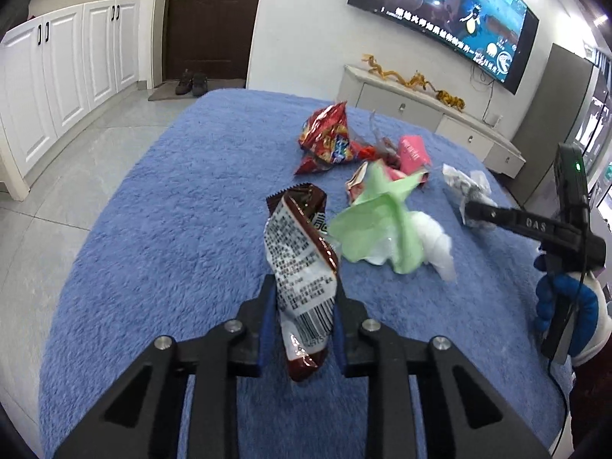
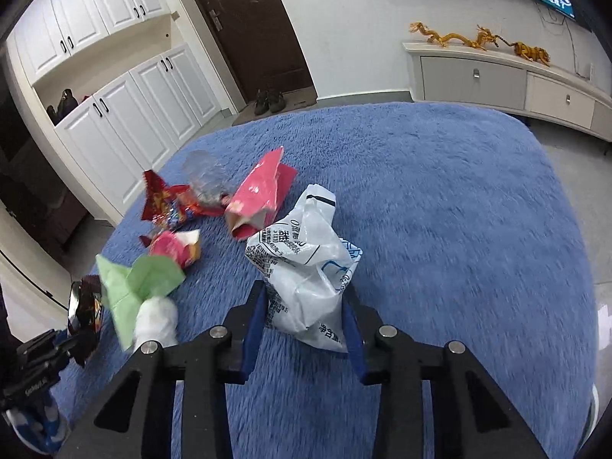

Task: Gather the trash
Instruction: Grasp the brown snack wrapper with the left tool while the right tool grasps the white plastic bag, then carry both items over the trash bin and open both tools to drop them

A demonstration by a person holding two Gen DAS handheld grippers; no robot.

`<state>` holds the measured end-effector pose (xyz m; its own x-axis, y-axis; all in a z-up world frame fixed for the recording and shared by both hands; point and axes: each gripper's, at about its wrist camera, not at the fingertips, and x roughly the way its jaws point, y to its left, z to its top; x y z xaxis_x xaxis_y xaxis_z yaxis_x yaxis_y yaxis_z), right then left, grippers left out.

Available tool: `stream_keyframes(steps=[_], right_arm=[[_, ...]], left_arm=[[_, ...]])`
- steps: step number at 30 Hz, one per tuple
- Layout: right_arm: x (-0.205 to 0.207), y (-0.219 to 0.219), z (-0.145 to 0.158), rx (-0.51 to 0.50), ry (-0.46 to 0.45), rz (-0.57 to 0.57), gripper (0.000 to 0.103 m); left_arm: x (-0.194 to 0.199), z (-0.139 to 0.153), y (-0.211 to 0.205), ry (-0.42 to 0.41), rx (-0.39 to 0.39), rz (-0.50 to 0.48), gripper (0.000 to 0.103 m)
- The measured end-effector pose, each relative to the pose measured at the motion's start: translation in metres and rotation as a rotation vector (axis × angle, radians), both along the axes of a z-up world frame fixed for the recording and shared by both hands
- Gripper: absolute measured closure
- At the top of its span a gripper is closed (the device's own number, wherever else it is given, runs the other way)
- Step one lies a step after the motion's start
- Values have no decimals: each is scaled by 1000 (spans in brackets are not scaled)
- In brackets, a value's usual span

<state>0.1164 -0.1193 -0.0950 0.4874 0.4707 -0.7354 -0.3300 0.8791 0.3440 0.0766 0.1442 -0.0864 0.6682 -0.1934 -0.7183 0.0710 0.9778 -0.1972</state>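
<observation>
Left gripper (image 1: 304, 306) pinching a brown snack wrapper (image 1: 298, 252), right gripper (image 2: 306, 317) clamping a white plastic bag (image 2: 306, 267) — green paper (image 2: 134, 283), pink carton (image 2: 260, 199) lying on blue rug (image 2: 459, 229).

Rug (image 1: 153, 229) as landmark, all trash on it. Tissue (image 1: 382, 222) near rug centre. Chip bag (image 1: 329, 137) behind tissue, toward door (image 1: 214, 19). Carton (image 2: 260, 195) right of chip bag, film (image 2: 202, 172) between them (edges hard to trace). Left gripper (image 1: 304, 306) at rug's near edge, wrapper (image 1: 302, 252) between fingers, left of tissue. Right gripper (image 2: 306, 317) right of tissue, pouch (image 2: 306, 267) between fingers.
</observation>
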Motion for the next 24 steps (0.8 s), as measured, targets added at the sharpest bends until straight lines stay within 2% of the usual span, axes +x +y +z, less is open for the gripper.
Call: stream_keyframes(steps=[7,12,18,24], right_arm=[[-63,-26,35,35,-55,-40,68],[-113,-52,58,37,-100,-111,68],[-167,-105,72,23,-134,-244,68],[-210,-170,70,9,-132,-415,68]], left_arm=[[-34,28,-14,-72,-15,-59,80],[-50,40,-41,-95,-34,-146,82],[-57,51,-101,-102,-95,-311,82],[-53,62,-188,-86,-127,-516,82]])
